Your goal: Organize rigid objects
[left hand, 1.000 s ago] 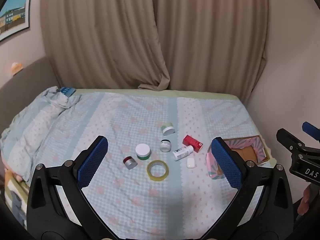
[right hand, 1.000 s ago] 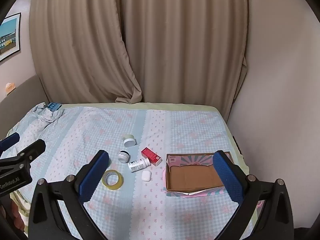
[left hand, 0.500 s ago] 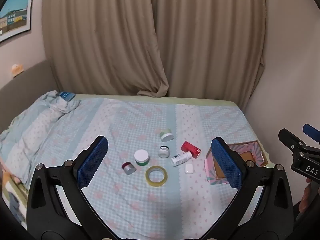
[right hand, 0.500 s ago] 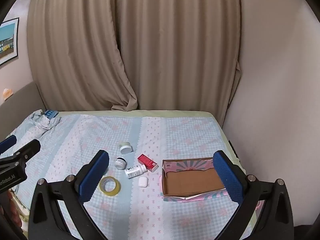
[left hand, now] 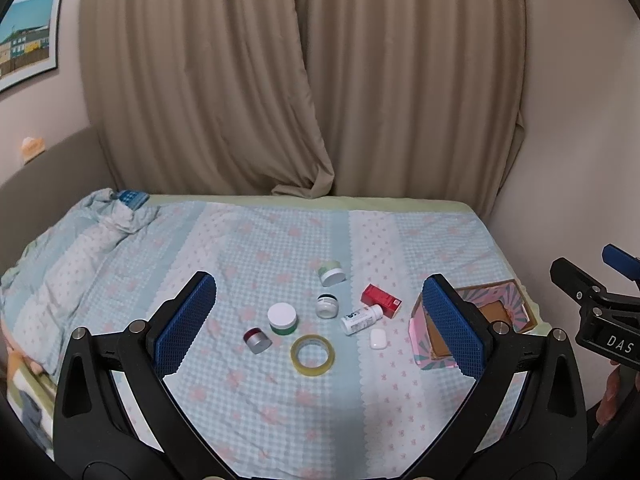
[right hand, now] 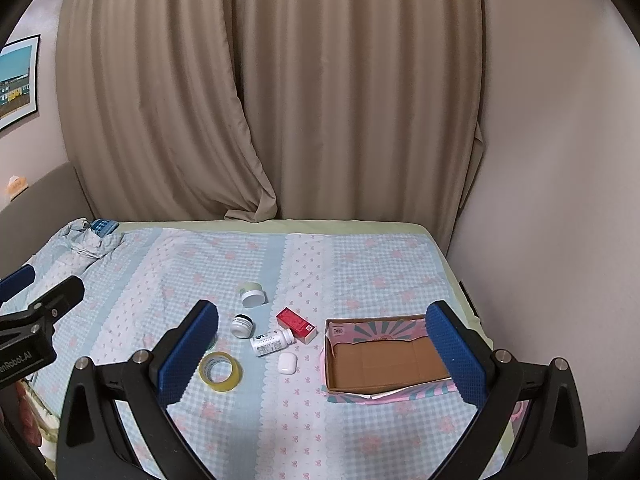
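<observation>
Both grippers, the left gripper (left hand: 319,318) and the right gripper (right hand: 322,350), hang above the bed (right hand: 360,264) with jaws wide apart and holding nothing, while little jars, a tape roll (right hand: 220,371) and a bottle (right hand: 272,342) lie beside the empty box (right hand: 384,364), likely waiting to go in.

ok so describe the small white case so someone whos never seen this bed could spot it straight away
Start at the open cardboard box on the bed's right side. Just left of it lies a cluster of small items; the white case is the nearest to the box's near corner, below the lying white bottle. It alone is a plain, label-free rounded pebble.
</observation>
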Available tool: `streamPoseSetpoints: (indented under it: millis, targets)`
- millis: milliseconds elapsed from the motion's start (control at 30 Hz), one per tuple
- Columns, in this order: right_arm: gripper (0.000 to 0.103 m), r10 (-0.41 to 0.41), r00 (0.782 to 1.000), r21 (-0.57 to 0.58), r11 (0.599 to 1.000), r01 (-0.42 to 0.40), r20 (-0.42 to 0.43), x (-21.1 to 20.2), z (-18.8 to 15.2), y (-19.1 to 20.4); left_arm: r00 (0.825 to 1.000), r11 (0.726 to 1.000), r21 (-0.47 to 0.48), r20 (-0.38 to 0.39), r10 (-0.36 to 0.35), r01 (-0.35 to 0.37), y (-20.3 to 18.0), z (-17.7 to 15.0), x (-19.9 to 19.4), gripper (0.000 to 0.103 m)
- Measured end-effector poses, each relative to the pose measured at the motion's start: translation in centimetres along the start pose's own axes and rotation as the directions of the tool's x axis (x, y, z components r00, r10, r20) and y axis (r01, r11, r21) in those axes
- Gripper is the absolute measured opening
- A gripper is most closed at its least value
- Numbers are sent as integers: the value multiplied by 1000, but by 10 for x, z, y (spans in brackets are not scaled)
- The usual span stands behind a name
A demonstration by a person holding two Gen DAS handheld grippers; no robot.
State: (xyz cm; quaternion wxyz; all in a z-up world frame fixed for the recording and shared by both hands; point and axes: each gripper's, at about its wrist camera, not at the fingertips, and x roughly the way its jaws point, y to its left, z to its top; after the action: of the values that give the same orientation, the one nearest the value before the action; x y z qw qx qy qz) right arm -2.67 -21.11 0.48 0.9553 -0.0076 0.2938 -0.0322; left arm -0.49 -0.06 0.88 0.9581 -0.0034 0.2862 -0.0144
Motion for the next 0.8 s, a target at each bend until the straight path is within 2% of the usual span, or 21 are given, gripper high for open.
streamPoseSetpoints:
  millis: [800]
  targets:
    - [103, -3, 1000, -1, 1000, 3, 4, 6, 6, -4, 1000, 1000, -19, -7, -2, 2, 3, 2, 3, 102]
